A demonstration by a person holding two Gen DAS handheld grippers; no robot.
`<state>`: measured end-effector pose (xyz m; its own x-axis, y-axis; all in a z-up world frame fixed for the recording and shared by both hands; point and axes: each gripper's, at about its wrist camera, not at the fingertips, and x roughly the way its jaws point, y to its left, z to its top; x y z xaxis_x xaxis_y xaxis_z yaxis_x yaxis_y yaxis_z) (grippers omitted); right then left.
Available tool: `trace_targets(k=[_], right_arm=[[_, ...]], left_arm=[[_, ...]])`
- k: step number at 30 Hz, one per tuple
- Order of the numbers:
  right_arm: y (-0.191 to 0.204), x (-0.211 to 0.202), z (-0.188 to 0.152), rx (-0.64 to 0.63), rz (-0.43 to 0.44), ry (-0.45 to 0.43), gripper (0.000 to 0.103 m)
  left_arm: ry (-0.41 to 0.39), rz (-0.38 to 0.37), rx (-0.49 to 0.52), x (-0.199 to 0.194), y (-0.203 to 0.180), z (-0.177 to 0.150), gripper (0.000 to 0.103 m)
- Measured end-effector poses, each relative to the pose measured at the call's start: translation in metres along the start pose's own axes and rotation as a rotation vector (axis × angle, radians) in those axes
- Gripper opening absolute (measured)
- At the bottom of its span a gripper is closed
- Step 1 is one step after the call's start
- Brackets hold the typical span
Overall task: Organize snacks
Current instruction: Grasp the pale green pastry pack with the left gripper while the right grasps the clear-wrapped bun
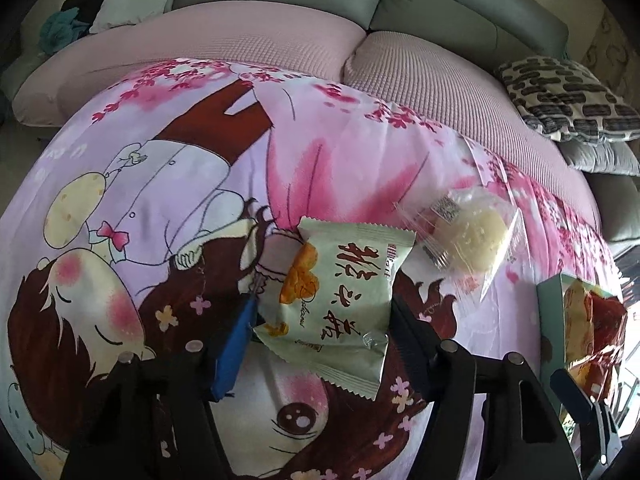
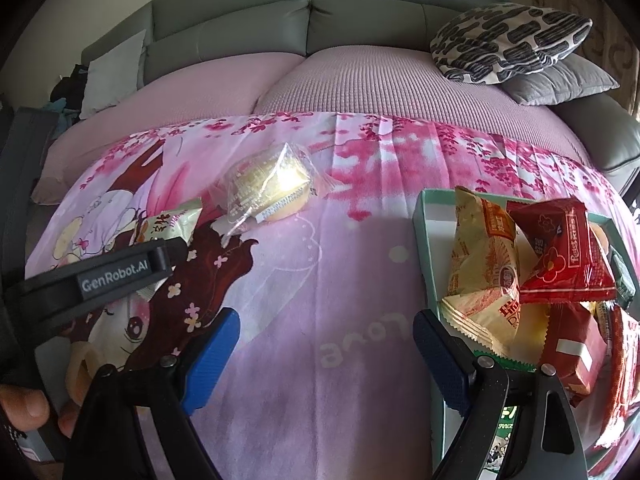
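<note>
Snack packet (image 1: pixel 336 304), pale green, lies mid-cloth with its long axis running away from the left tool (image 1: pixel 320 332), whose fingers seem closed on its sides, while the teal box (image 2: pixel 424 240) sits toward the right edge beside the open, empty right tool (image 2: pixel 326 354).

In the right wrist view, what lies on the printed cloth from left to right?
Pale green snack packet → clear-wrapped round cake → teal box → cream packet → red packet.
</note>
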<state>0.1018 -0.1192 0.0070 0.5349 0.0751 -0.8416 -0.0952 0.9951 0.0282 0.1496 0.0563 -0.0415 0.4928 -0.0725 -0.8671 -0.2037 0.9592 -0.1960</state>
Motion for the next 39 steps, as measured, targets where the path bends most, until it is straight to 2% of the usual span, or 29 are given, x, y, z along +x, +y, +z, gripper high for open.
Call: trace_targets(k=[10,16,21,27,39], right_arm=[[0.011,-0.008,0.016,-0.052,-0.016,-0.059,0.090],[0.000,-0.009,0.038,-0.002,0.024,-0.093,0.090],[0.003,-0.001,0.056,-0.043,0.007,-0.097,0.090],[0.015,0.014,0.073,-0.083,0.056,-0.072,0.090],[0.029,0.051,0.082,-0.132,0.079,-0.002,0.090]], left_arm=[[-0.017,-0.021,-0.068,0.001,0.020,0.013,0.068],[-0.028,-0.016,-0.082,0.000,0.026,0.016,0.068],[-0.035,-0.010,-0.099,-0.001,0.033,0.018,0.068],[-0.034,-0.011,-0.110,-0.001,0.037,0.020,0.068],[-0.031,-0.005,-0.117,0.000,0.040,0.021,0.068]])
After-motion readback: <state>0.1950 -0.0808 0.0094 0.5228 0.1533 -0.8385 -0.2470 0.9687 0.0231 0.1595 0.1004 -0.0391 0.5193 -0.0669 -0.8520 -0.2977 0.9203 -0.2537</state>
